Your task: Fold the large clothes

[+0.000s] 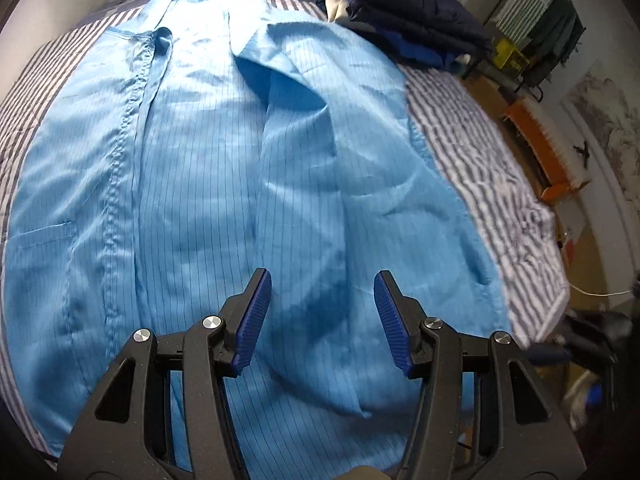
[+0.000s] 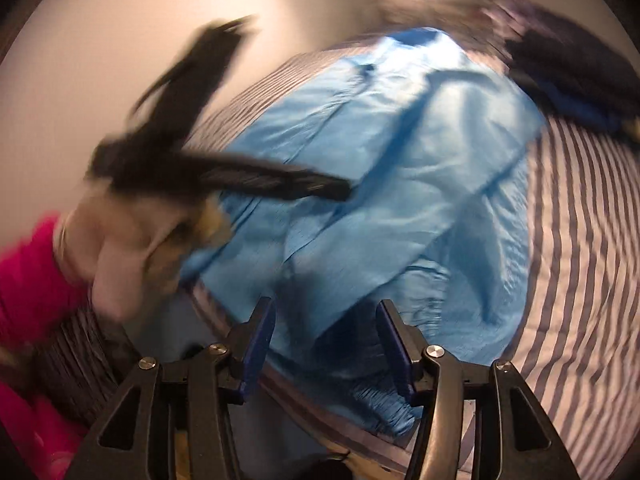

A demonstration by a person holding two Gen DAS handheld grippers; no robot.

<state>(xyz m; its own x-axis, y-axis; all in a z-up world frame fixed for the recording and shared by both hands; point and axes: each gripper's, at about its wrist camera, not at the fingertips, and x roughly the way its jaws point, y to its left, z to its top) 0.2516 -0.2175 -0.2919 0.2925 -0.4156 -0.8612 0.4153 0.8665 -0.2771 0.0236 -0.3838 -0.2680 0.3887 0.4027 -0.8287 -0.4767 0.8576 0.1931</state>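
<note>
A large light-blue pinstriped coat [image 1: 208, 168] lies spread on the striped bed [image 1: 480, 160], collar at the far end and one side folded inward over the middle. My left gripper [image 1: 322, 280] hovers over its near half, open, with nothing between the blue pads. In the right wrist view, which is blurred, the coat [image 2: 400, 160] fills the centre. My right gripper [image 2: 326, 308] stands open above the coat's near edge, beside a gathered cuff [image 2: 384, 404], with no cloth pinched. A person's hand [image 2: 120, 248] with a pink sleeve holds the other tool's blurred black body [image 2: 180, 168] at the left.
A pile of folded dark-blue clothes [image 1: 408, 12] sits at the bed's far right corner, also visible as a dark pile [image 2: 580, 64]. Beyond the right edge of the bed are an orange box [image 1: 536, 140] and floor clutter. The striped sheet [image 2: 580, 240] shows to the right of the coat.
</note>
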